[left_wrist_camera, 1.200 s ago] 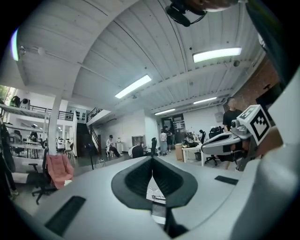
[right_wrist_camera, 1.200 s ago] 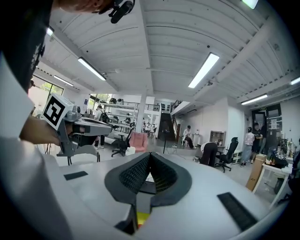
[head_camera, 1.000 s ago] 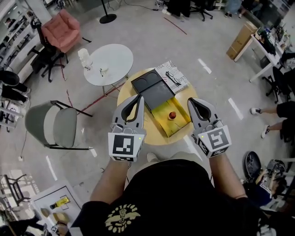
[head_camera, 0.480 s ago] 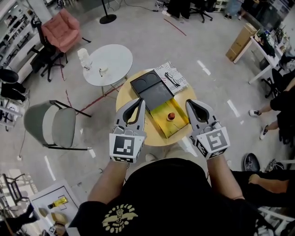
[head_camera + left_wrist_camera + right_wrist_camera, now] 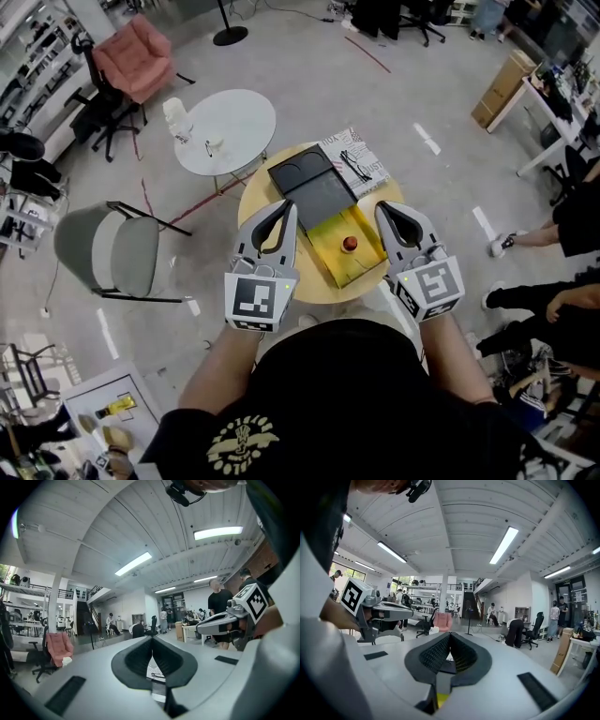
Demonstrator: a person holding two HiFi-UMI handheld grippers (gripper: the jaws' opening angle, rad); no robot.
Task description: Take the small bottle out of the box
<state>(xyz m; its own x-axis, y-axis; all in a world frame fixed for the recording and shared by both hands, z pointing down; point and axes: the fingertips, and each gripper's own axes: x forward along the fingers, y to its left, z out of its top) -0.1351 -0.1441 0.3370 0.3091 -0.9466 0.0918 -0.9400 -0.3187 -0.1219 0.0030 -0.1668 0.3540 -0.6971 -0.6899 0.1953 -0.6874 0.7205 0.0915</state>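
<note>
bystander's foot (image 5: 498,247) stepped nearer; box (image 5: 362,268) on round wooden table (image 5: 256,193)

Small round wooden table (image 5: 254,195): open yellow box (image 5: 330,244) across the middle, black lid (image 5: 311,186) toward the far edge, patterned booklet (image 5: 343,146) at far-right edge.

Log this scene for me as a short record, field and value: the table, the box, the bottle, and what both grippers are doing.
table: small, round, wooden top
box: on the table, open, yellow inside
black lid: lying across the box's far end
small bottle: inside the box, red top showing
left gripper: jaws shut, empty, to the left of the box
right gripper: jaws shut, empty, to the right of the box
task status: bottle not yet taken out; neither gripper touches it
</note>
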